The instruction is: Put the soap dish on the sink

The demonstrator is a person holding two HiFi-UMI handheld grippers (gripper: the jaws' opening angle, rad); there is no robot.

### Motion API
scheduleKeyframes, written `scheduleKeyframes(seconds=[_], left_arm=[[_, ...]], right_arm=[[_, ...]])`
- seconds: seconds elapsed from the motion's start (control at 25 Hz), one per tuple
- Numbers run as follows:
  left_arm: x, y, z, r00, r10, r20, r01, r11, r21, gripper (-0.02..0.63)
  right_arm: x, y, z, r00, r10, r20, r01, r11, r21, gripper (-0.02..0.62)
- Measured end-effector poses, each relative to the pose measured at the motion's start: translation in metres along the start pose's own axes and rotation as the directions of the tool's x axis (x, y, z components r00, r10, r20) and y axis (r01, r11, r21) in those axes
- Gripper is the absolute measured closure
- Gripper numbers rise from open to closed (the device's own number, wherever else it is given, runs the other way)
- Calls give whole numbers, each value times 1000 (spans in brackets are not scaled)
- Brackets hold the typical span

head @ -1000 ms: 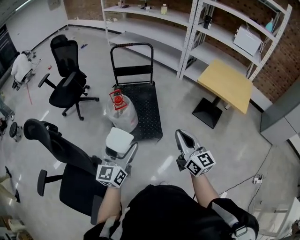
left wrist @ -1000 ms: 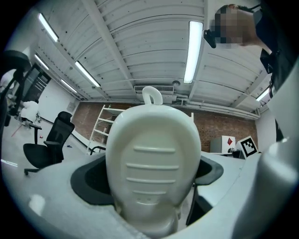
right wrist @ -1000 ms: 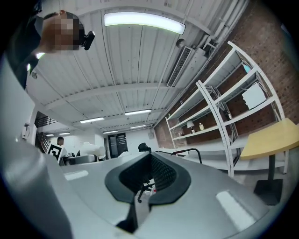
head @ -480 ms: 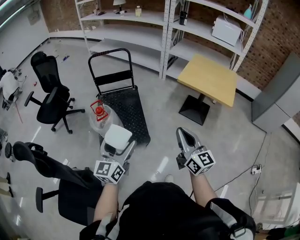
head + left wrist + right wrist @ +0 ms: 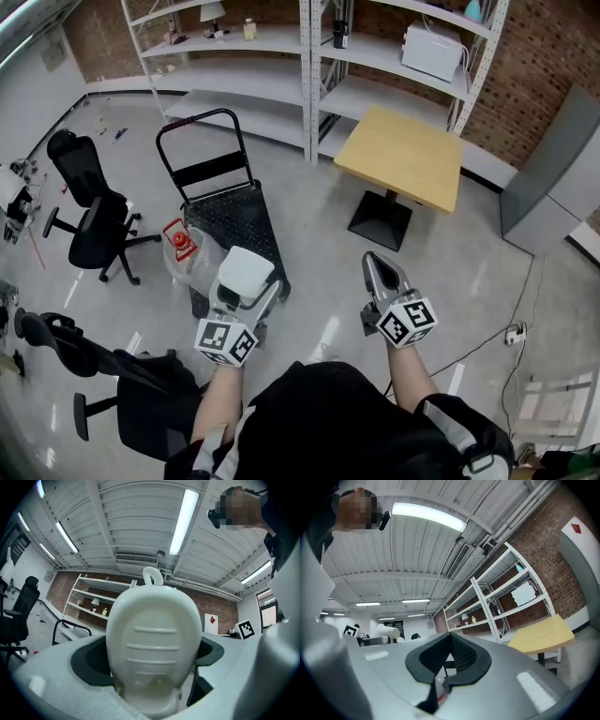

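Jaws of the left gripper [image 5: 241, 286] clench the soap dish [image 5: 151, 641], which projects beyond their tips. Dish white, oval, ribbed across its face. Right gripper [image 5: 378, 272]: jaws pressed together, empty.

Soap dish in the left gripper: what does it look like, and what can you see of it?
The soap dish is off-white, oval and smooth, plastic by its look, with four shallow ribs across its face and a small loop at its far end. It stands lengthwise between the jaws of the left gripper, whose dark pads press its sides. It hangs in the air above the floor; nothing else touches it.
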State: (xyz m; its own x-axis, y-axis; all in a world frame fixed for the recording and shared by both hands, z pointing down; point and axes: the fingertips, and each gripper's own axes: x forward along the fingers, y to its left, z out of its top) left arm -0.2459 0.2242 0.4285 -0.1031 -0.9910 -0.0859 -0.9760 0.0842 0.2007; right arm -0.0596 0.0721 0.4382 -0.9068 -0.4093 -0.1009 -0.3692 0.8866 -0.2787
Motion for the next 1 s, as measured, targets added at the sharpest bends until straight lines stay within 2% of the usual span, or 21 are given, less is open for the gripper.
scheduleKeyframes(seconds=[0.28, 0.48, 0.64, 0.84, 1.0], left_arm=[[52, -29, -12, 999, -45, 4, 45, 999, -17, 120], [90, -56, -26, 996, -87, -12, 87, 996, -27, 120], [118, -81, -35, 989, -141, -36, 140, 990, -30, 120], [140, -102, -44, 979, -195, -58, 192, 980, -46, 120], [157, -113, -54, 966, -247, -71, 243, 969, -53, 120]], right_arm=[[-8, -47, 18, 1000, -22, 18, 23, 1000, -17, 589], [-27, -92, 19, 995, -101, -17, 100, 995, -25, 589], [-49, -123, 27, 988, -156, -3, 156, 988, -10, 589], [-66, -145, 28, 976, -216, 7, 216, 976, 10, 589], [-74, -162, 25, 961, -276, -4, 276, 961, -10, 589]])
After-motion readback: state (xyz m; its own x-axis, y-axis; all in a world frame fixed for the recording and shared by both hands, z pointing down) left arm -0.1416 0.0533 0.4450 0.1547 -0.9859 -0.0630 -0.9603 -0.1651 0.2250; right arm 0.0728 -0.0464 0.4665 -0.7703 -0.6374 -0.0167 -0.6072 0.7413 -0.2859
